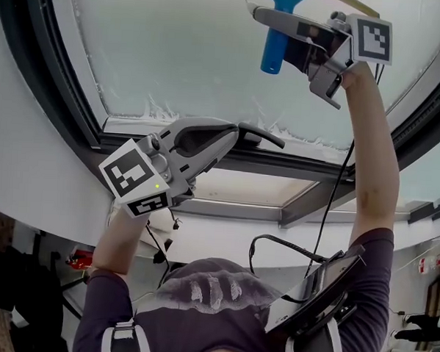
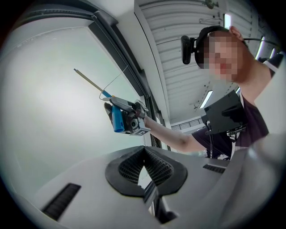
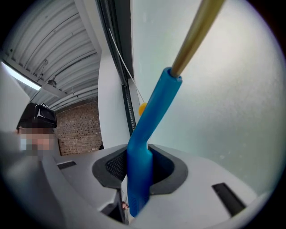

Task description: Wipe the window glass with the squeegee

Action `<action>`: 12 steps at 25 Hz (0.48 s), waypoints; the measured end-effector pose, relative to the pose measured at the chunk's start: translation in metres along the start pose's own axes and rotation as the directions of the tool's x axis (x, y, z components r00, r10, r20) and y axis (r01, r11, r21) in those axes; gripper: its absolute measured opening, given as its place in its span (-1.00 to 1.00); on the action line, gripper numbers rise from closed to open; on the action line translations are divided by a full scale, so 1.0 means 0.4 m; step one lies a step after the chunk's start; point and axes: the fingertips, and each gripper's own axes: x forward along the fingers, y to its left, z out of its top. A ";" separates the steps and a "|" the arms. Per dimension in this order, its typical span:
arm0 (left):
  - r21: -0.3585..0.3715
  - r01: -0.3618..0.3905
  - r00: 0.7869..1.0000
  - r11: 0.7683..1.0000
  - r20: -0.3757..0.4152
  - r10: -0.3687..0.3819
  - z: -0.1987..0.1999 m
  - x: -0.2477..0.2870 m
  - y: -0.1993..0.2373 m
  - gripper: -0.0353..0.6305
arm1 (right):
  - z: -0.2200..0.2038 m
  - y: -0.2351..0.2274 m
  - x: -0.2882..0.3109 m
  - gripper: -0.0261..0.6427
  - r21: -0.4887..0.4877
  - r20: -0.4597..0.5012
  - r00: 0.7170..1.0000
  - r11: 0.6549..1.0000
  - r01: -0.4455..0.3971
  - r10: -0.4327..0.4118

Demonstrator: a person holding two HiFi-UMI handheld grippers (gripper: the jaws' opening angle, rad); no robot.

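While the right gripper [image 3: 139, 166] pinches the squeegee [image 3: 154, 109] by its blue handle, up in front of the window glass [image 3: 232, 98], the left gripper [image 2: 144, 159] hovers near the glass's lower edge, jaws pressed together on nothing. The tool looks light and rigid, its smooth plastic handle likely slippery, so gripping squarely across the handle seems wise

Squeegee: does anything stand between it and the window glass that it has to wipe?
Nothing visible does. The right gripper is shut on the squeegee by its blue handle, with only window glass beyond it. The left gripper is shut and empty, low by the window frame.
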 end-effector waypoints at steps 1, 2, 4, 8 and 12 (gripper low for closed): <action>-0.001 0.002 1.000 1.000 -0.001 -0.002 -0.003 0.003 -0.003 -0.88 | 0.001 0.000 -0.001 -0.61 0.001 0.010 1.000 1.000 0.002 -0.002; -0.003 0.004 1.000 1.000 -0.003 -0.004 -0.007 0.005 -0.005 -0.88 | 0.001 -0.001 -0.001 -0.61 0.003 0.016 1.000 1.000 0.003 -0.003; -0.013 0.005 1.000 1.000 -0.007 -0.005 -0.015 0.007 -0.009 -0.88 | 0.001 -0.002 -0.002 -0.61 0.009 0.032 0.999 1.000 0.001 -0.002; -0.039 0.000 1.000 0.999 -0.025 -0.001 -0.034 0.006 -0.011 -0.88 | 0.005 -0.008 -0.008 -0.61 0.017 0.073 0.997 1.000 0.017 -0.018; -0.048 0.002 1.000 0.999 -0.026 -0.003 -0.045 0.003 -0.015 -0.88 | 0.007 -0.006 -0.001 -0.61 0.017 0.090 0.996 1.000 0.012 -0.014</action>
